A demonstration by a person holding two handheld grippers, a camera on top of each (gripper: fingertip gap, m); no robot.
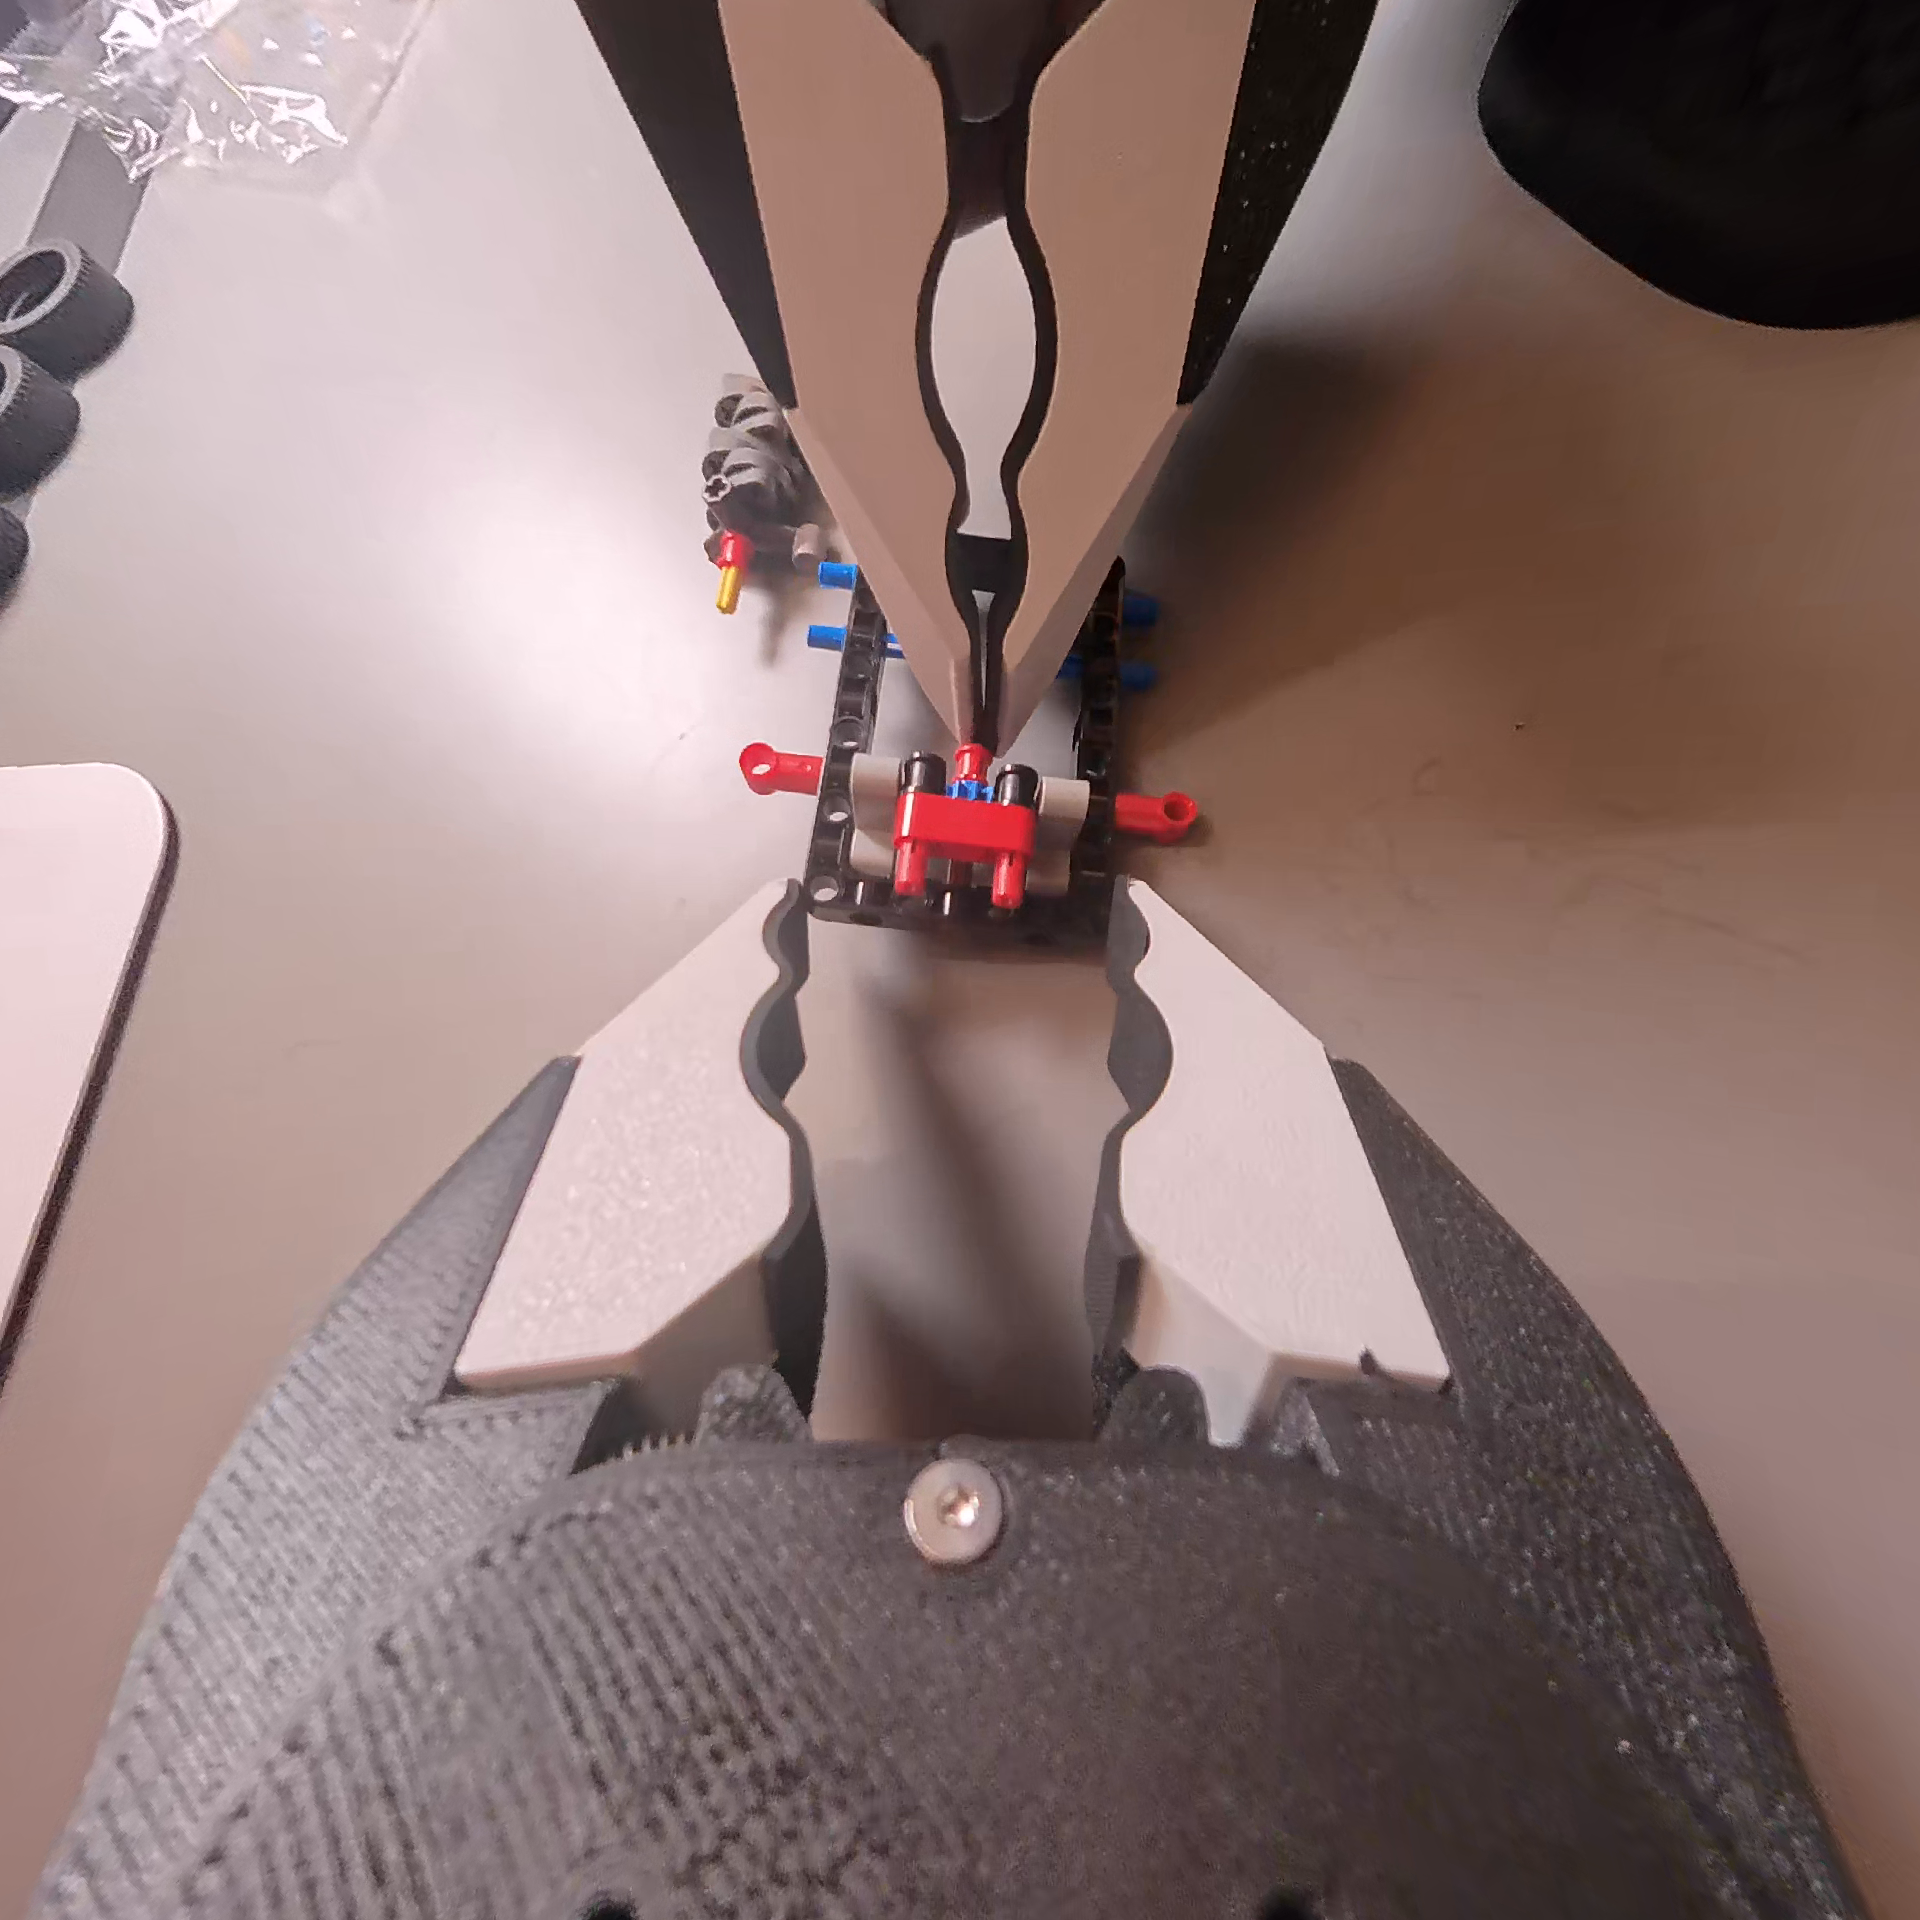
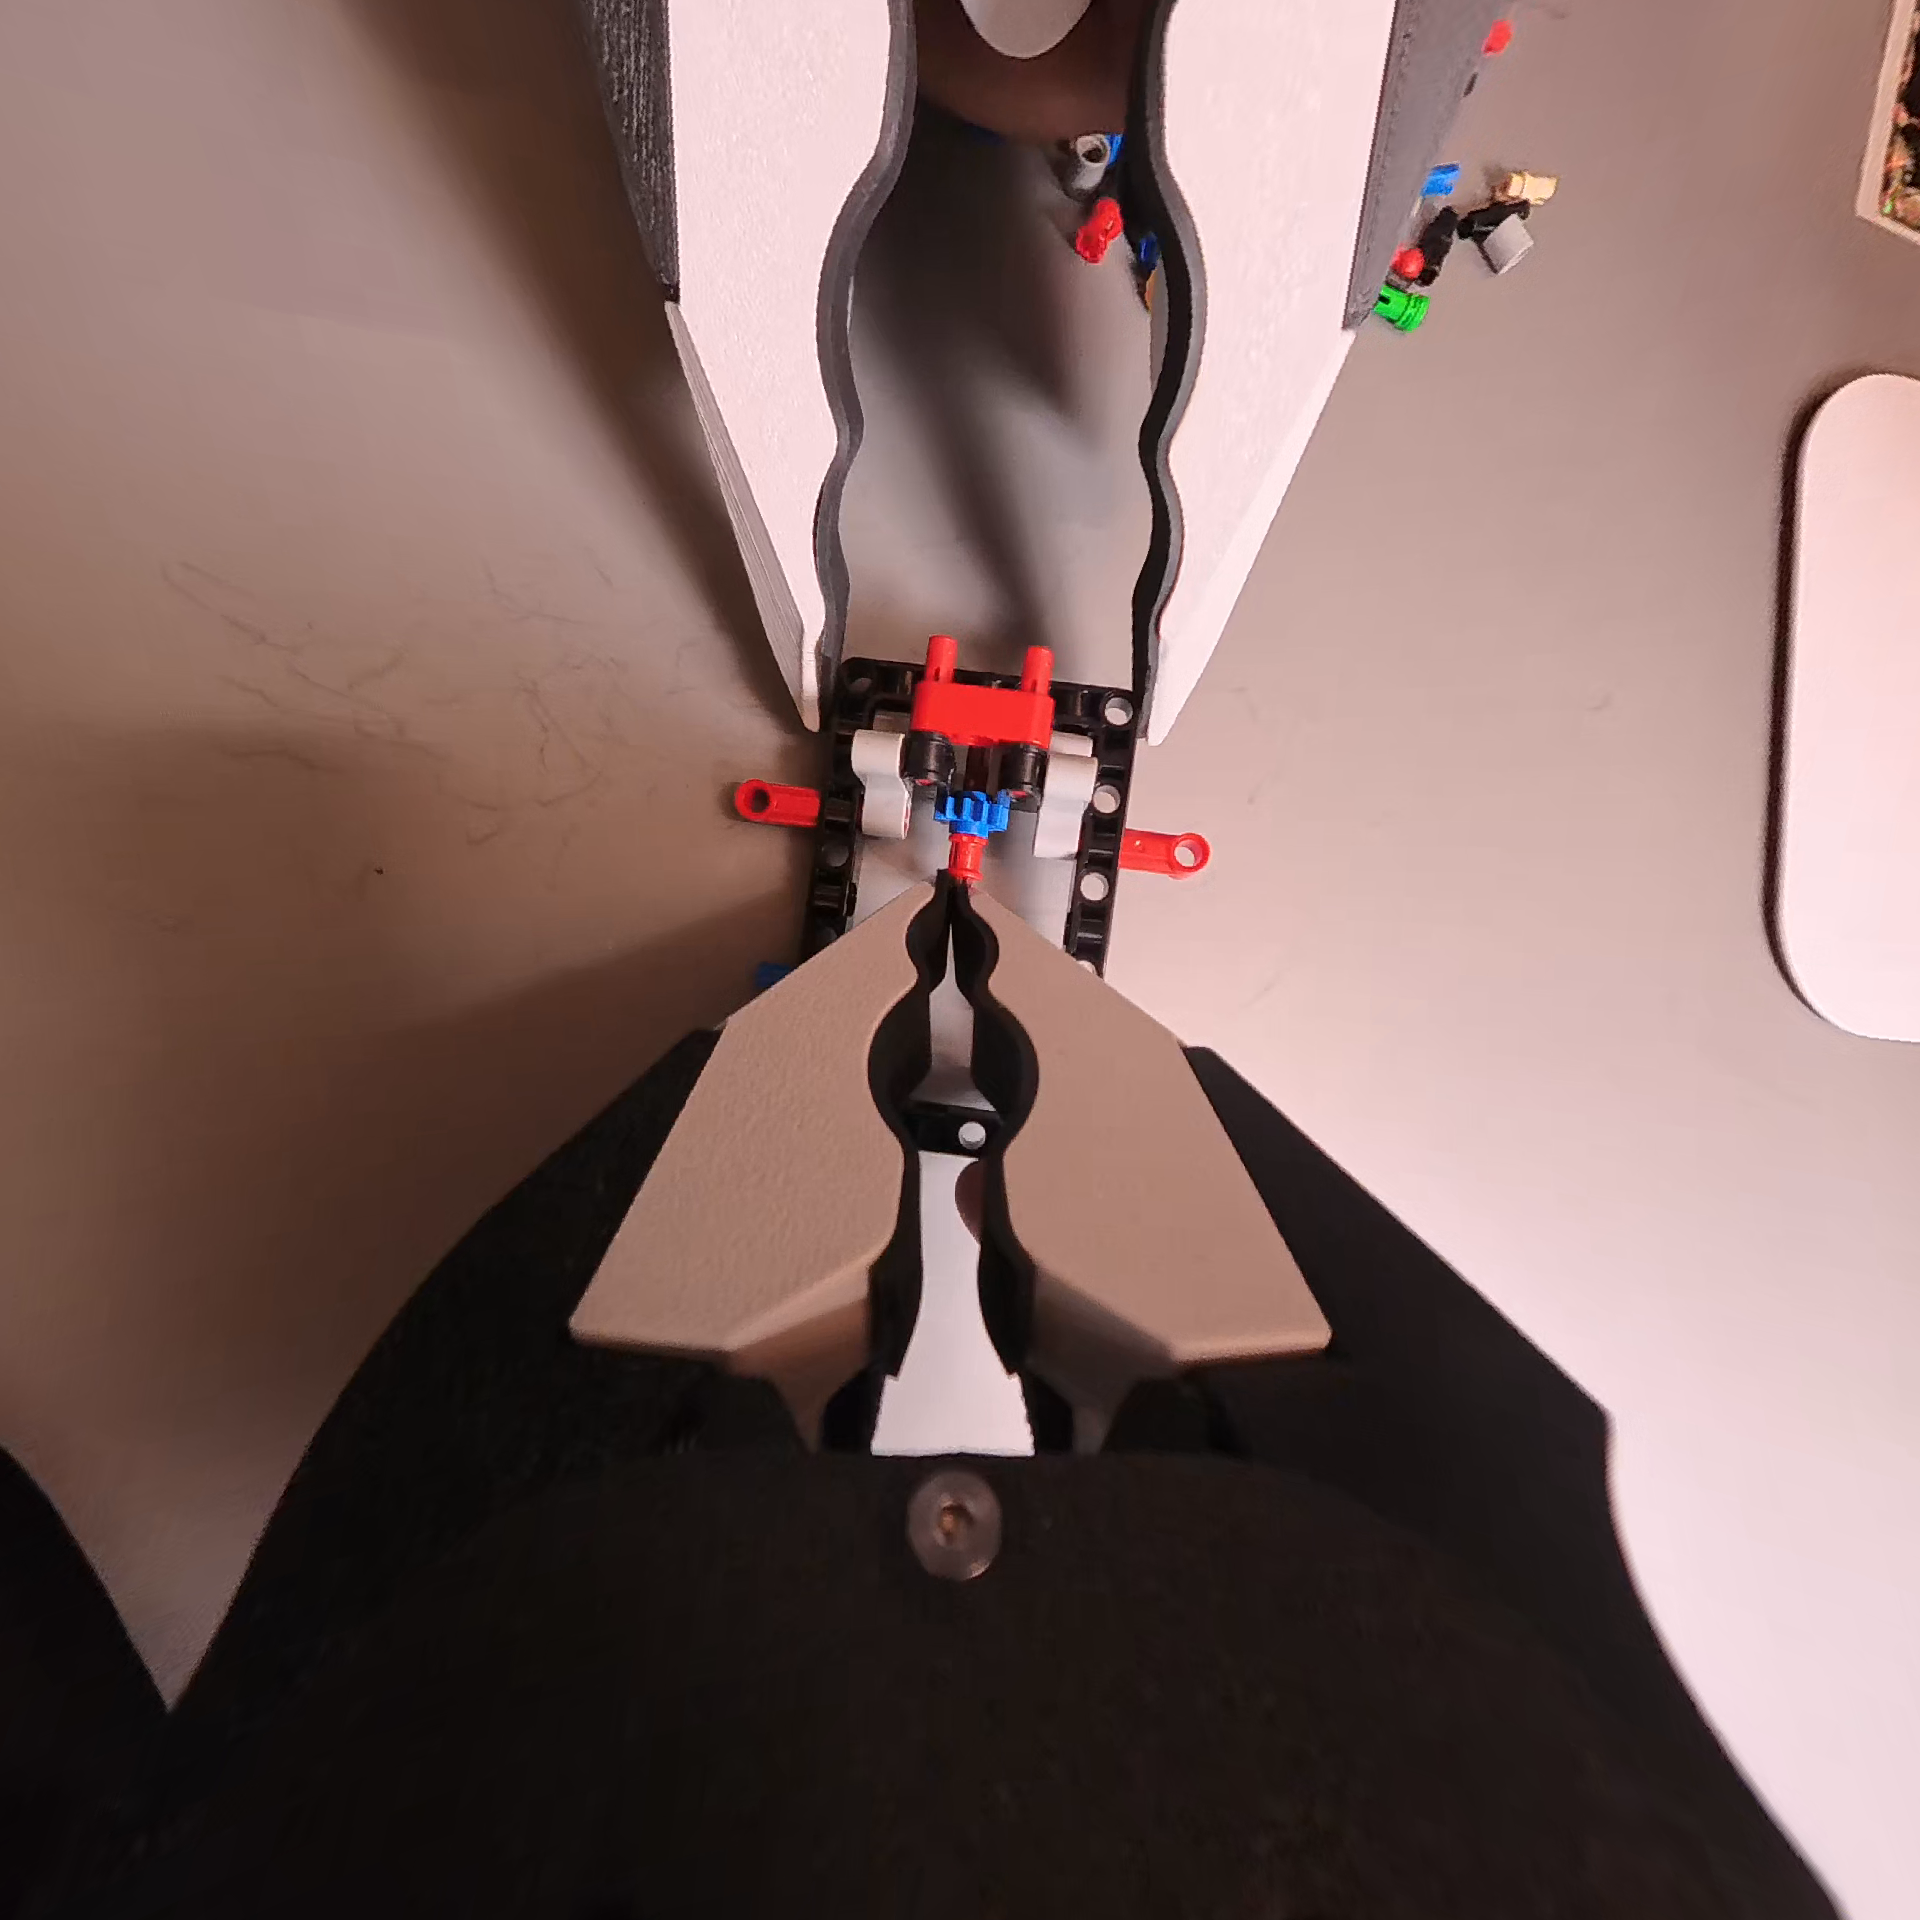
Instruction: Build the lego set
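Note:
A black rectangular lego frame (image 1: 844, 727) lies flat on the table. Across its end sit a red beam (image 1: 964, 821) with red pins, grey and black connectors, and a blue gear (image 2: 971, 810). Red ball pins (image 1: 774, 769) stick out on both sides. My left gripper (image 1: 961, 896) clamps the frame's near end between its fingertips (image 1: 784, 914); it also shows in the right wrist view (image 2: 984, 722). My right gripper (image 2: 961, 883) is shut on a small red axle pin (image 2: 966, 854) at the blue gear; it comes from the opposite side in the left wrist view (image 1: 977, 727).
Grey connectors and a red-yellow pin (image 1: 743, 488) lie beside the frame's far end. Black tyres (image 1: 52, 322) and a clear plastic bag (image 1: 187, 94) are at far left. A white board (image 1: 73, 987) lies left. Loose small pieces (image 2: 1455, 239) lie beyond. A dark object (image 1: 1714, 156) sits nearby. Only a small space, under 4 cm, lies between the two pairs of fingers.

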